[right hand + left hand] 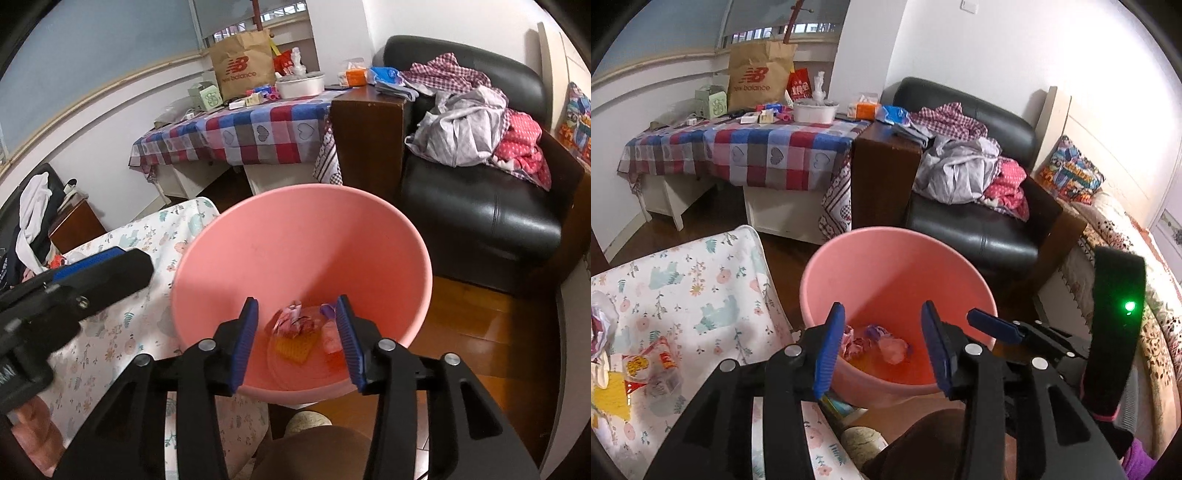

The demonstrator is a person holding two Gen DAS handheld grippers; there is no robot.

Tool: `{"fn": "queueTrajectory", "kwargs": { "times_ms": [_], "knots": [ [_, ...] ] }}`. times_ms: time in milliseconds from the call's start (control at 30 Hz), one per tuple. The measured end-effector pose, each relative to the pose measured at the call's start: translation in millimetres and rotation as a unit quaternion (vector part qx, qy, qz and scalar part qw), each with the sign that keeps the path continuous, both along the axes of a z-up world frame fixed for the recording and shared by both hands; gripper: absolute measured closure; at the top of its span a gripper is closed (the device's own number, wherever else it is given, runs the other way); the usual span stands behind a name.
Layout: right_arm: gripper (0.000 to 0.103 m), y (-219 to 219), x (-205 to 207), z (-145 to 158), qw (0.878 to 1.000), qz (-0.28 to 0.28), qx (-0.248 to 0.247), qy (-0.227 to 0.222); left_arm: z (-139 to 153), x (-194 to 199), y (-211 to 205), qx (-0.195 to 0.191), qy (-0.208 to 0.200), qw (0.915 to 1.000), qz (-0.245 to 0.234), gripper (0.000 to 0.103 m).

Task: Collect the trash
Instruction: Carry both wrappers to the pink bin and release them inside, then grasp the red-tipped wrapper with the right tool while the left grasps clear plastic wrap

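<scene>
A pink bin stands on the floor beside a floral-covered table. Several crumpled wrappers and a yellow scrap lie at its bottom. My left gripper hangs over the bin's near rim, open, with nothing between its pads. My right gripper is also over the bin, open and empty. Its blue finger shows just right of the left gripper. More wrappers and crumpled paper lie on the floral cloth at the left.
A black armchair piled with clothes stands behind the bin, next to a dark wooden cabinet. A checked-cloth table carries a paper bag and small items. A bed runs along the right. A person's knee and slipper are below the bin.
</scene>
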State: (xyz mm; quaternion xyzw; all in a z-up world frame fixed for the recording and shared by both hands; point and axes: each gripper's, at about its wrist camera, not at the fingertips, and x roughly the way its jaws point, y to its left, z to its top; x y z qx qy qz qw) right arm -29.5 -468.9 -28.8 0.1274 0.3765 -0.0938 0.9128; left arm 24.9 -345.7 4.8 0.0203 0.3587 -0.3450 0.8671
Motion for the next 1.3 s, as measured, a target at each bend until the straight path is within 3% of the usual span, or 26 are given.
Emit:
{"fn": "queueTrajectory", "kwargs": {
  "times_ms": [167,267,500,667,933,1100,1300],
  "knots": [
    [0.057,8.6,-2.7,9.3,1.0,0.004,-0.007,0.0,18.0,-6.8,26.4,-0.013,-0.017,0.9998,0.005,0.058],
    [0.048,13.9,-5.0,16.1,1.0,0.003,-0.013,-0.005,31.1,-10.6,51.1,-0.019,-0.029,0.9993,0.015,0.058],
    [0.048,30.3,-10.8,32.7,1.0,0.01,-0.02,-0.021,56.6,-18.4,142.0,-0.019,-0.059,0.9957,0.069,0.056],
    [0.048,62.7,-11.5,44.7,0.998,0.05,-0.021,-0.04,58.8,-27.5,211.9,-0.011,-0.065,0.9909,0.118,0.056],
    [0.048,125.5,1.7,43.1,0.991,0.128,0.005,-0.038,24.0,-47.8,303.5,0.024,-0.028,0.9827,0.182,0.056],
    [0.048,158.6,7.5,34.0,0.986,0.166,0.011,-0.019,-5.8,-58.7,325.5,0.03,0.009,0.9849,0.17,0.056],
    [0.048,180.7,12.2,25.3,0.982,0.186,0.014,0.001,-36.9,-63.2,321.8,0.052,0.034,0.9887,0.137,0.056]
  ]
}}
